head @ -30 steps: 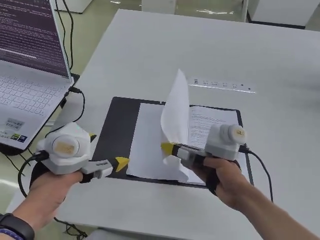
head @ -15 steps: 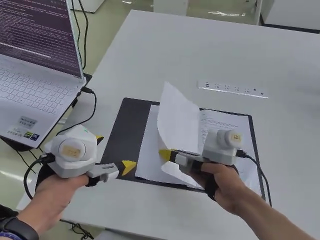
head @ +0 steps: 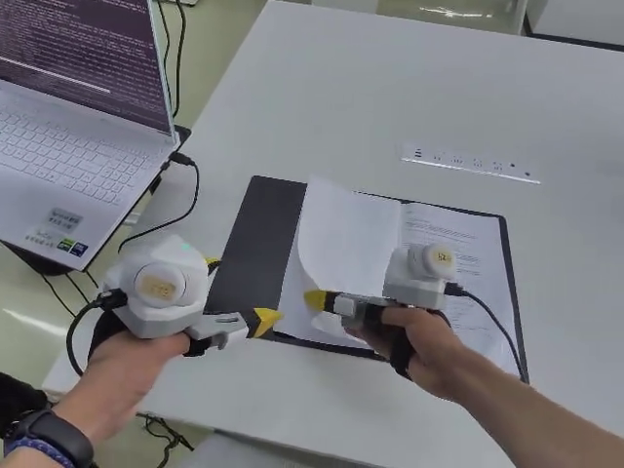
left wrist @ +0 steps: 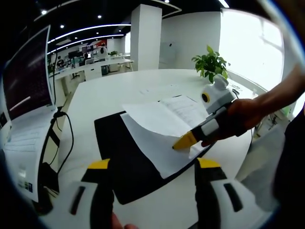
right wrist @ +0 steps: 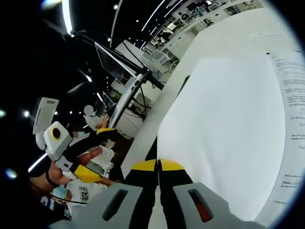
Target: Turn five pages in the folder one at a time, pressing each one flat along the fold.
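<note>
One page (head: 351,244) pinched tight in the right gripper (right wrist: 158,165) over the folder (head: 255,234), left gripper (left wrist: 153,164) spread wide, empty

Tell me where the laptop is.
In the head view the laptop sits open at the upper left, left of the black folder and beyond the left gripper.

One folder (head: 255,244), one raised page (head: 346,244), two tongs (head: 237,291) (head: 314,299), one laptop (head: 68,146)
</note>
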Tool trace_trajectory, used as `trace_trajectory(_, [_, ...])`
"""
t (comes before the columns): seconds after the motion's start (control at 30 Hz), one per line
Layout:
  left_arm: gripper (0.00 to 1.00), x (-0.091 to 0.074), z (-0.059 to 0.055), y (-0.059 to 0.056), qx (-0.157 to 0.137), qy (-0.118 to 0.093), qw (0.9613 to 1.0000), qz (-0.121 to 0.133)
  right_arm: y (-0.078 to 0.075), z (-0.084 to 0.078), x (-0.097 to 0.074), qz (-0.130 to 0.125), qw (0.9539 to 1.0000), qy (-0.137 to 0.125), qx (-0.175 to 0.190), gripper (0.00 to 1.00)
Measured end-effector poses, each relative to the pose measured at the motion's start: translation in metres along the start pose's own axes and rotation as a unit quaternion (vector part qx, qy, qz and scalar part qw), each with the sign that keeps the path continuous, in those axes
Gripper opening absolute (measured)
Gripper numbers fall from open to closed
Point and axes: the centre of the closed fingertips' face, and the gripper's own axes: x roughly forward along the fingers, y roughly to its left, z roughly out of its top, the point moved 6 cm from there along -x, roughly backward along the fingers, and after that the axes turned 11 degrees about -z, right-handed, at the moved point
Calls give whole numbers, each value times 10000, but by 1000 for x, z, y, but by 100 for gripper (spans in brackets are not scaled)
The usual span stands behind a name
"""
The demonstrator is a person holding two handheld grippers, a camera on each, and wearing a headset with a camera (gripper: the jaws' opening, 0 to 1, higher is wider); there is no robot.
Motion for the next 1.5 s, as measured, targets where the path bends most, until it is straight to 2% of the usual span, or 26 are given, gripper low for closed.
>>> trace_trajectory(0.17, [69, 0, -1, 0, 1, 16, 10000, -20, -4, -2, 15, -35, 9999, 42, 86, 0])
trace_trajectory(0.37, [69, 0, -2, 3, -92, -13, 10000, -4, -17, -13, 33, -280, 9994, 203, -52, 0])
trace_trajectory(0.57, [69, 2, -9, 3, -184, 8, 9998, 6, -25, -18, 41, -411, 9987, 289, 46, 1])
trace_trajectory(0.67, [68, 5, -13, 3, -230, 37, 9997, -15, -29, -24, 45, -514, 9976, 426, 167, 2])
trace_trajectory(0.7, [68, 6, -14, 3, -247, 48, 9997, -16, -29, -23, 45, -517, 9977, 342, 259, 0])
trace_trajectory(0.8, [68, 9, -18, 3, -301, 72, 9995, -38, -29, -22, 46, -464, 9975, 357, 395, 1])
trace_trajectory(0.93, [68, 10, -16, 1, -290, 77, 9995, -70, -24, -21, 46, -386, 9982, 325, 310, 6])
trace_trajectory(1.2, [68, 17, -17, 0, -333, 87, 9993, -137, -4, -27, 44, -22, 9998, 187, 49, 29])
trace_trajectory(1.4, [68, 21, -14, -3, -318, 65, 9993, -206, 1, -25, 41, 30, 9995, 196, -239, 37])
trace_trajectory(1.5, [67, 23, -14, -3, -341, 50, 9992, -216, -1, -23, 35, 29, 9996, 150, -250, 41])
